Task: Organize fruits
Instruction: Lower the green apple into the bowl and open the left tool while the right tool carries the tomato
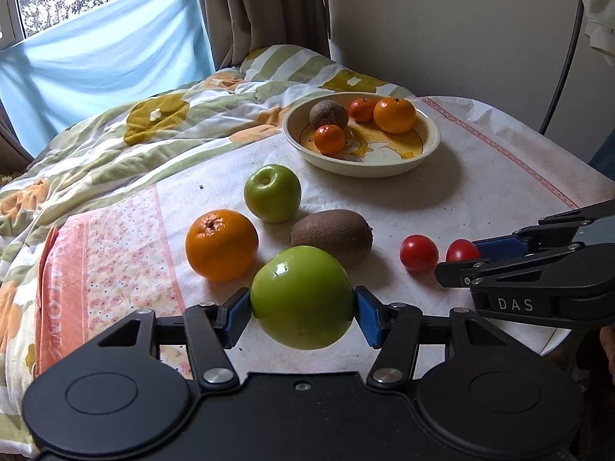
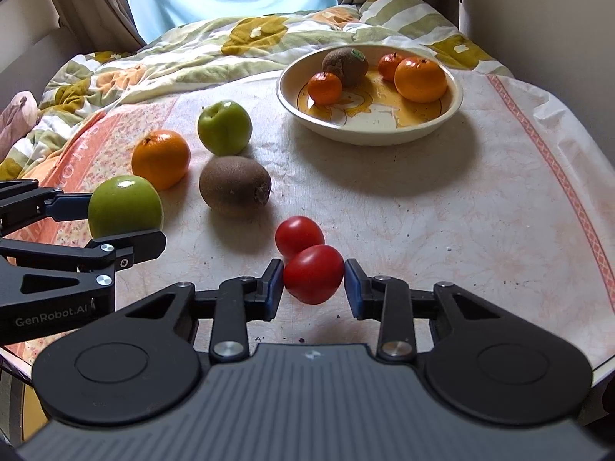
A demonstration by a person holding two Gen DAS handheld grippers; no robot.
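My left gripper (image 1: 302,303) is shut on a large green apple (image 1: 302,297), also seen in the right wrist view (image 2: 125,207). My right gripper (image 2: 314,284) is shut on a red tomato (image 2: 313,273), with a second tomato (image 2: 299,235) touching it just behind. On the tablecloth lie an orange (image 1: 221,245), a smaller green apple (image 1: 272,193) and a kiwi (image 1: 332,235). A cream bowl (image 1: 384,165) at the back holds a kiwi (image 1: 328,113), two small mandarins (image 1: 329,139) and an orange (image 1: 395,115).
A rumpled floral quilt (image 1: 134,134) lies along the left and back of the table. A wall (image 1: 442,19) stands behind the bowl. The table's edge (image 2: 599,361) curves round at the right.
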